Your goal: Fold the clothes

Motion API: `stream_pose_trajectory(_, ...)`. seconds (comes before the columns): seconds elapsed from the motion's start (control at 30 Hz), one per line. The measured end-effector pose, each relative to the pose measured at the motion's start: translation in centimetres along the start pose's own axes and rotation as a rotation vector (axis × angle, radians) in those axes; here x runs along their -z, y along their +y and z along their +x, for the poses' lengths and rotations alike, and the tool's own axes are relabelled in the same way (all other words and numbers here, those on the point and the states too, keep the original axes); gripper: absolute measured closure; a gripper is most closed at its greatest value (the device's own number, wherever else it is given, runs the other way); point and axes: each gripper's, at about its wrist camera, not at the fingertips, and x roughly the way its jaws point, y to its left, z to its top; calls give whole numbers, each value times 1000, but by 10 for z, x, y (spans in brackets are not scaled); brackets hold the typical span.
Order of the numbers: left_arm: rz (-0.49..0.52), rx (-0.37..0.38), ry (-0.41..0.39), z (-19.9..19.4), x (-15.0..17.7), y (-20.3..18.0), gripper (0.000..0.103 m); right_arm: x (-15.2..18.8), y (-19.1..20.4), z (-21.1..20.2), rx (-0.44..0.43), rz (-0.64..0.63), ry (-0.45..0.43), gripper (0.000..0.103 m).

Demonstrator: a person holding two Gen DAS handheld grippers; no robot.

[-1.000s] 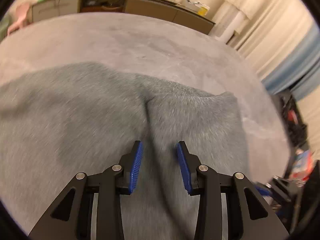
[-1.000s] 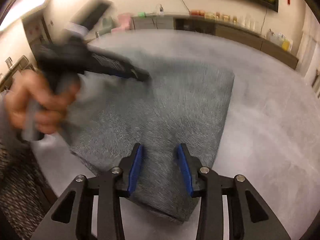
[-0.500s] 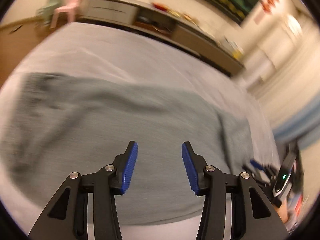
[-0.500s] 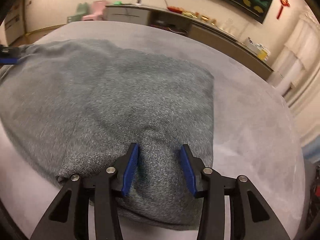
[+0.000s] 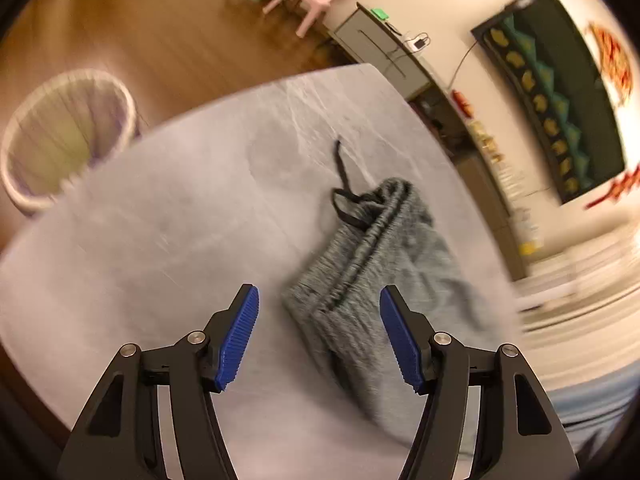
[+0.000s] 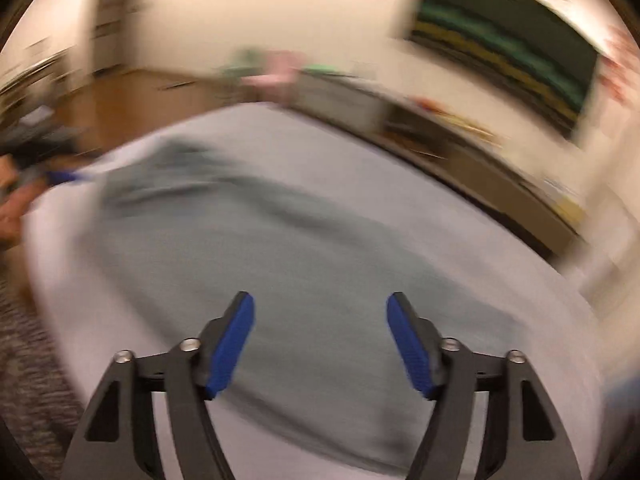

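Grey sweatpants [image 5: 372, 280] lie folded on the surface [image 5: 180, 240]; your left gripper [image 5: 320, 336] and right gripper [image 6: 320, 344] jaws are opening, empty, to regrip.

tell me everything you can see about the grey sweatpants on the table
The grey sweatpants look like heathered knit fleece, with a ribbed, gathered waistband and a black drawstring trailing off it onto the pale grey table. They lie folded lengthwise and flat on the table, waistband at the far end in the left wrist view. The right wrist view shows them only as a blur. No gripper pad touches them.
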Motion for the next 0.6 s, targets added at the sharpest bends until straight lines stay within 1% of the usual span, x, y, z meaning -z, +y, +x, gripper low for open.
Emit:
stream_pose_trajectory(0.03, -23, 31, 12, 3, 1, 3, 36, -15, 38, 15, -55, -64, -3, 31)
stream_pose_trajectory(0.07, -28, 40, 20, 5, 1, 5, 35, -21, 70, 19, -95, -122, -12, 31)
stream_pose_trajectory(0.13, -38, 57, 36, 8, -1, 7, 34, -32, 119, 38, -157, -219, -20, 31)
stream_pose_trajectory(0.2, -65, 58, 37, 9, 0, 15, 33, -49, 149, 86, -174, -288, 0, 31)
stream_pose_trajectory(0.23, -80, 63, 39, 10, 1, 18, 32, -51, 156, 98, -177, -305, 16, 31)
stream_pose_trajectory(0.3, -99, 90, 57, 8, 2, 24, 32, -49, 162, 108, -180, -325, 50, 32)
stream_pose_trajectory(0.33, -109, 106, 66, 10, 3, 26, 32, -51, 163, 113, -193, -318, 54, 50)
stream_pose_trajectory(0.37, -120, 121, 73, 13, 3, 27, 31, -56, 161, 120, -201, -290, 55, 81)
stream_pose_trajectory(0.4, -138, 143, 81, 16, 4, 28, 30, -61, 156, 128, -199, -251, 68, 91)
stream_pose_trajectory(0.5, -180, 198, 81, 21, 7, 28, 26, -78, 137, 127, -252, -130, 55, 92)
stream_pose_trajectory(0.53, -186, 214, 82, 24, 8, 25, 26, -82, 133, 127, -274, -105, 52, 93)
stream_pose_trajectory(0.57, -191, 229, 83, 28, 9, 22, 26, -85, 131, 128, -296, -87, 52, 96)
stream_pose_trajectory(0.6, -188, 238, 92, 32, 11, 18, 25, -86, 130, 129, -316, -72, 54, 96)
